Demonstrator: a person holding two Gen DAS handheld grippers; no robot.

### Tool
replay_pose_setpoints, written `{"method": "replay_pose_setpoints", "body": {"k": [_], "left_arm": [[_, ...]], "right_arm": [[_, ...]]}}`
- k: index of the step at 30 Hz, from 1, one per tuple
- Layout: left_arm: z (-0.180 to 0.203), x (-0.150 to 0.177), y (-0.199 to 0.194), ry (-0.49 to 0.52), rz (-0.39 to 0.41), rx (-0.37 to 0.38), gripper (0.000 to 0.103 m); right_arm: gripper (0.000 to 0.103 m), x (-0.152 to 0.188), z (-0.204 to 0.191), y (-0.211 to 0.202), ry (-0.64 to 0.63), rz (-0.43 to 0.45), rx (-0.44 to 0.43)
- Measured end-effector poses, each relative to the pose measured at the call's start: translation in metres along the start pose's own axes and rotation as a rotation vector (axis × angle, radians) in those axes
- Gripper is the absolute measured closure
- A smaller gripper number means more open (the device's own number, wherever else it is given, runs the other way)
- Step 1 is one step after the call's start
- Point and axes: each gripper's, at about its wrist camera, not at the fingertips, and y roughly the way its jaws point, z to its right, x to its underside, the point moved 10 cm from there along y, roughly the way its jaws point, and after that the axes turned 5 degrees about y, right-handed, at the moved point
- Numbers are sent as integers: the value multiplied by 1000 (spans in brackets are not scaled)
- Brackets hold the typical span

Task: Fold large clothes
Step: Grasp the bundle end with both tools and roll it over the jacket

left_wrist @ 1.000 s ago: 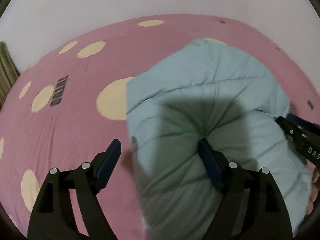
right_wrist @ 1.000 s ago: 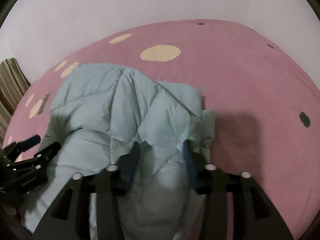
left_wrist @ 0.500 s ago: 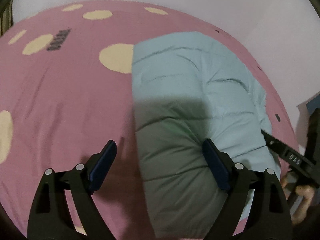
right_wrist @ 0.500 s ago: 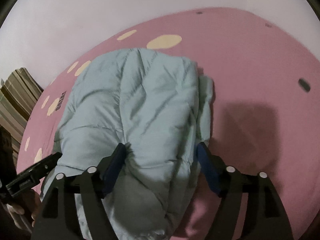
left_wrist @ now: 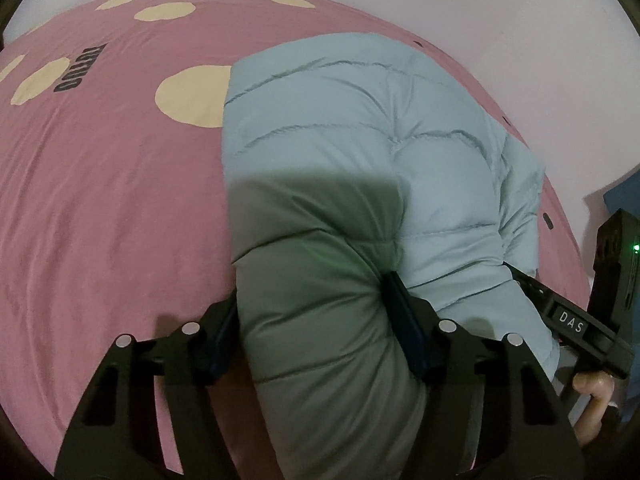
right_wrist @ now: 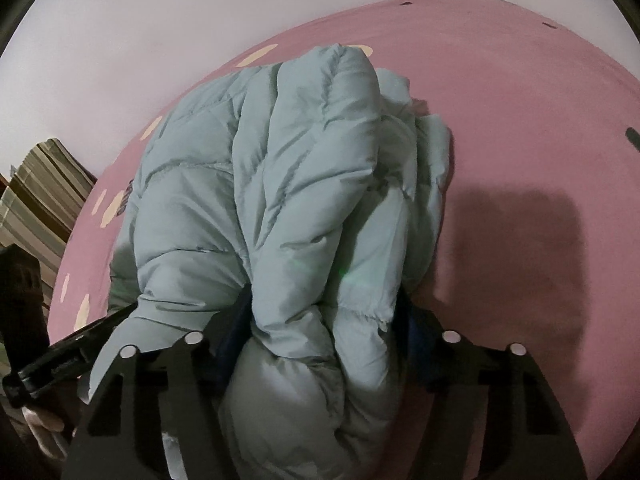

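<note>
We see our left gripper (left_wrist: 312, 320) and right gripper (right_wrist: 324, 320) built of matte black frames with triangular cut-outs, silver screw heads and dark blue pads (left_wrist: 408, 332). One finger carries a white "DAS" label (left_wrist: 572, 317).

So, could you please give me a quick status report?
Left gripper and right gripper: jaws closing around puffy jacket. Jacket bunched on pink bed. Nothing in the way.
</note>
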Motion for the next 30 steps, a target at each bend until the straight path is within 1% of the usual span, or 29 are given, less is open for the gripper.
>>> {"method": "replay_pose_setpoints", "body": {"k": [8, 13, 18, 23, 30], "left_arm": [[8, 3, -3, 27, 14, -17, 46], [15, 2, -5, 40, 24, -20, 52], [11, 0, -11, 34, 37, -14, 58], [-3, -1, -19, 4, 53, -14, 60], [-39, -3, -35, -43, 78, -56, 60]], "right_arm": [[50, 2, -1, 0, 11, 1, -27], [61, 3, -1, -1, 19, 2, -74], [67, 4, -6, -2, -10, 4, -103], [70, 0, -19, 4, -36, -7, -139], [70, -7, -38, 15, -89, -36, -184]]}}
